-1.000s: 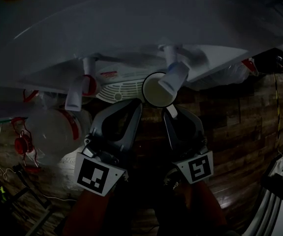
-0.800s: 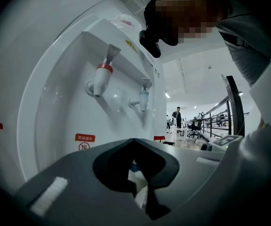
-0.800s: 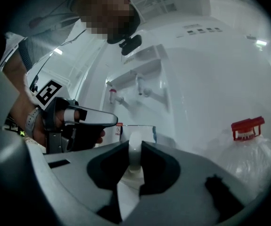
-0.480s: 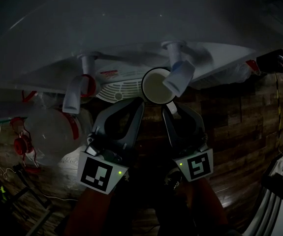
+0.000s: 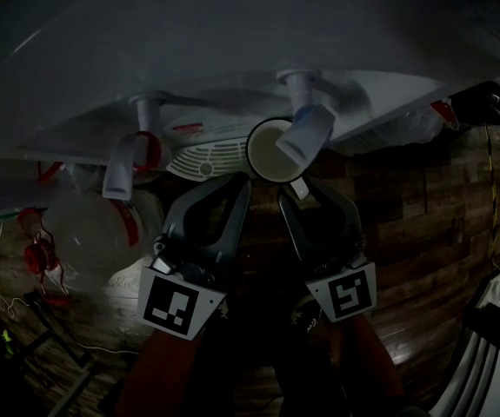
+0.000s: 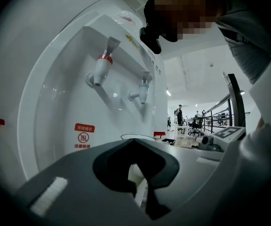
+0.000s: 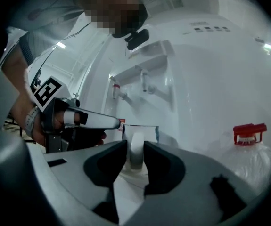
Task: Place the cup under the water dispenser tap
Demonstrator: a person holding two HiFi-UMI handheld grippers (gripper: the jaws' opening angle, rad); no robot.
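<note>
At the front of a white water dispenser point(image 5: 232, 59), two hand-held tools are seen held level, side by side. The L tool point(image 5: 239, 181) is clenched shut w/ nothing in it, its tips just beside the cup point(image 5: 271, 150). The R tool point(image 5: 295, 189) is being released: its jaws are opening, w/ the cup's handle point(image 7: 136, 142) between them and the pads not pressed on it. The white cup is set upright at the right edge of the round drip grille point(image 5: 206, 156), directly beneath the blue tap point(image 5: 306, 133), whose spout covers part of the rim in the head view. The red tap point(image 5: 128, 163) is seen to the left, well apart from the cup. Beyond, at the left, a clear water bottle point(image 5: 93, 233) w/ a red cap is seen on the dark wood floor point(image 5: 423, 207).
</note>
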